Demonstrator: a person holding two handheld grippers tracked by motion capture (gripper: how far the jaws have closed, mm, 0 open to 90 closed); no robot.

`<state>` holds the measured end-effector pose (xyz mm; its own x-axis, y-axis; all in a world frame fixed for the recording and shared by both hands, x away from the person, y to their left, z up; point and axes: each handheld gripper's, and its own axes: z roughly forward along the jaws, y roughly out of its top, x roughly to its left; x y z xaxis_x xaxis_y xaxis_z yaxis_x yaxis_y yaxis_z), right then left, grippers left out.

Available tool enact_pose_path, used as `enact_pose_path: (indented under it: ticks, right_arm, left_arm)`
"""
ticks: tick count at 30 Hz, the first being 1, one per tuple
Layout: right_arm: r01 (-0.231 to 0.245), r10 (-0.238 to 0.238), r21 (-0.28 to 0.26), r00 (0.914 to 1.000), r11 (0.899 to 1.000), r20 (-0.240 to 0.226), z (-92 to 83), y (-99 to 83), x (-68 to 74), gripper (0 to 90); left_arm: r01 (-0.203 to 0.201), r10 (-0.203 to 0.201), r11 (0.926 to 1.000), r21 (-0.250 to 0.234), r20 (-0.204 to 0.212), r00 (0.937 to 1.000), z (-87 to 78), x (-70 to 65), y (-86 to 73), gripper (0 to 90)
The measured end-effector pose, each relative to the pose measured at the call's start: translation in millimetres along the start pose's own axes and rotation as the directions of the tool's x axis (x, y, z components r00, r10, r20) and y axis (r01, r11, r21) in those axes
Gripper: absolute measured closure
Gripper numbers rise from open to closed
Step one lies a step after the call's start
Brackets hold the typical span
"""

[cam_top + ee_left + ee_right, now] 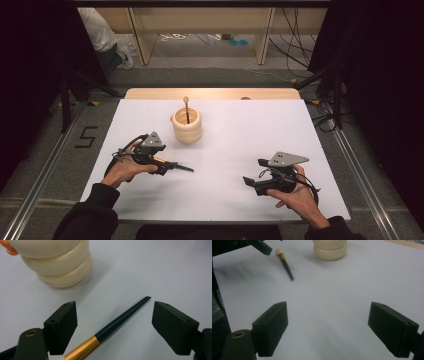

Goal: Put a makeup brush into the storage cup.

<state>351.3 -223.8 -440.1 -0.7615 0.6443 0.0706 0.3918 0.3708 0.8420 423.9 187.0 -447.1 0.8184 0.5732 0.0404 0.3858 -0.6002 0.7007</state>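
Observation:
A brush (177,166) with a gold ferrule and a dark tapered handle lies flat on the white table (250,130). My left gripper (167,167) is low over it and open. In the left gripper view the handle (117,322) runs between the two jaws, and neither pad touches it. A cream ribbed holder (187,127) stands behind it, with a second brush (186,107) upright inside. My right gripper (249,182) rests at the front right, open, with bare table between its jaws (328,307). In the right gripper view the lying brush (285,265) and the holder (330,250) are farther off.
The white sheet ends at a wooden strip (210,93) at the far edge. Metal rails run along the floor on both sides. A person's leg (100,30) shows in the far left background. Cables lie on the floor at the back right.

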Motion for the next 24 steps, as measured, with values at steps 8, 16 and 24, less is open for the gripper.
enact_pose_path:
  ticks: [8,16,24]
  right_arm:
    - [0.000,0.000,0.015,1.0000,1.000,-0.006,0.4,-1.3,-0.8,17.0]
    - [-0.007,0.007,0.013,1.0000,1.000,-0.004,-0.4,-1.2,0.0,17.1]
    - [-0.006,0.006,0.013,1.0000,1.000,-0.005,-0.1,-1.2,-0.1,17.3]
  left_arm:
    - [-0.013,0.012,0.9980,0.063,0.012,0.9999,7.5,11.4,0.0,21.9]
    - [-0.078,0.074,0.9899,0.118,0.039,0.9965,8.8,12.3,8.3,25.0]
    - [-0.082,0.074,0.9822,0.169,0.054,0.9958,19.3,11.8,6.6,26.7]
